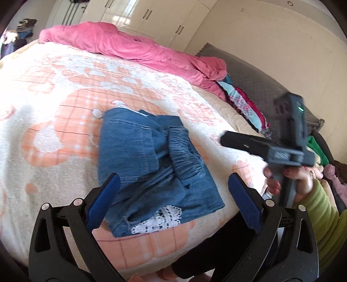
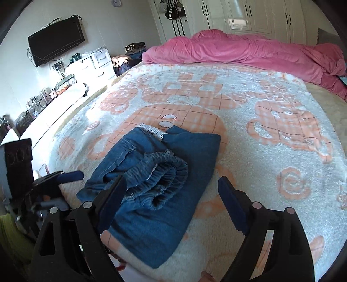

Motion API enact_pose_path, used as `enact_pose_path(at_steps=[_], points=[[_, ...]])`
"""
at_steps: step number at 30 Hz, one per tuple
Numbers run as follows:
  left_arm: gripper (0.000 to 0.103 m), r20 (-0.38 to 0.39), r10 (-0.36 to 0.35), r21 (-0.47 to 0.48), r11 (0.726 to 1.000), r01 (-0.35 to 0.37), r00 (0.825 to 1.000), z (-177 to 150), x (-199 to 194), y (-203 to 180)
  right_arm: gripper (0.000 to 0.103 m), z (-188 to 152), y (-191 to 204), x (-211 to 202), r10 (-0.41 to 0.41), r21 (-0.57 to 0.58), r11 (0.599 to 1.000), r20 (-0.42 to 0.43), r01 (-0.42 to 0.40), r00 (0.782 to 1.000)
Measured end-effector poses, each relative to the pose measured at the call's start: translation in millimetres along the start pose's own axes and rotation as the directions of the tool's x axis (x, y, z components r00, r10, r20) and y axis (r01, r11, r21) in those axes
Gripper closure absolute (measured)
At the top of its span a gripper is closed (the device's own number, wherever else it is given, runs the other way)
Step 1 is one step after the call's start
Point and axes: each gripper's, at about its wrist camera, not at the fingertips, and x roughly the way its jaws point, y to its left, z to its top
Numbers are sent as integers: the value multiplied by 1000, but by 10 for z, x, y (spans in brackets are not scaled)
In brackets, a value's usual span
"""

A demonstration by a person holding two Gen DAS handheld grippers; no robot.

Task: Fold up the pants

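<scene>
Blue denim pants (image 1: 156,169) lie folded in a compact bundle on the peach-and-white blanket (image 1: 65,97), the elastic waistband on top and a white lace patch near the front edge. My left gripper (image 1: 175,188) hovers over the bundle's near end, open, its blue pads on either side without touching cloth. In the right wrist view the pants (image 2: 156,177) lie just ahead of my right gripper (image 2: 171,191), which stands open and holds nothing. A hand (image 1: 290,182) in a green sleeve holds that right gripper at the right of the pants.
A crumpled pink duvet (image 2: 249,50) lies along the far side of the bed. Colourful clothes (image 1: 245,104) are piled by a grey cushion (image 1: 260,84). A wall TV (image 2: 56,41) and a cluttered white dresser (image 2: 91,63) stand to the left, and wardrobes (image 2: 249,15) behind.
</scene>
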Motion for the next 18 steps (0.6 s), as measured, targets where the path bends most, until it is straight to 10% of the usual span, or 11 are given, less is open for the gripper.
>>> enact_pose_path(at_steps=[18], points=[[10,-142,117,-68,990,-128,983,405,203,378,18,-472,927,-238,69,-296,953,13,-63,998]])
